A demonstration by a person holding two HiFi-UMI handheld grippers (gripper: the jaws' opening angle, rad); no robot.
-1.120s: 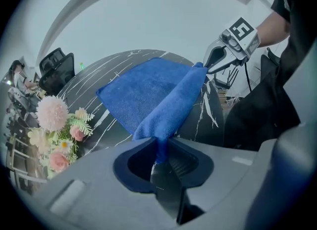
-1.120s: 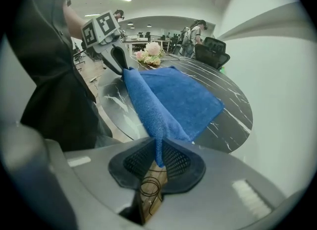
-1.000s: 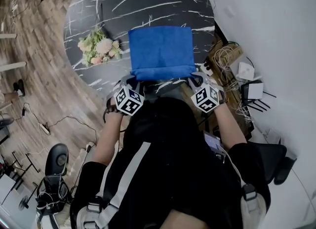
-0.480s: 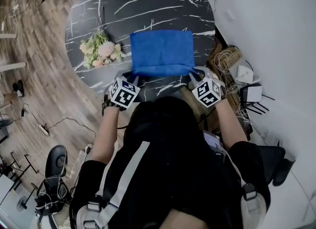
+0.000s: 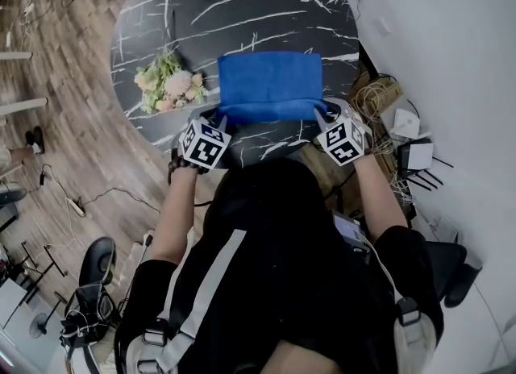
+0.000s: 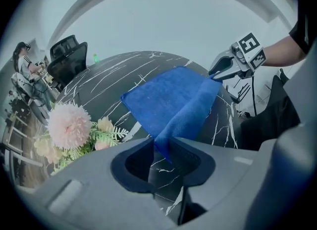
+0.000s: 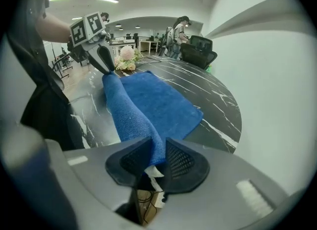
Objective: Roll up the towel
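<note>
A blue towel (image 5: 270,82) lies on the round black marble table (image 5: 234,10). My left gripper (image 5: 219,119) is shut on its near left corner, and my right gripper (image 5: 322,114) pinches the near right corner. The near edge is lifted off the table between them. In the left gripper view the towel (image 6: 168,100) runs down into my left gripper (image 6: 161,147), mostly against one pad. In the right gripper view the towel (image 7: 148,100) sits between the pads of my right gripper (image 7: 157,154), whose jaws are opening.
A bunch of artificial flowers (image 5: 169,82) lies on the table just left of the towel. Cables and white devices (image 5: 399,122) clutter the floor by the white wall at the right. A black office chair (image 7: 198,50) stands beyond the table's far side.
Both grippers have moved away from my body, up the picture, carrying the towel's near edge with them. The flat part of the towel looks shorter.
</note>
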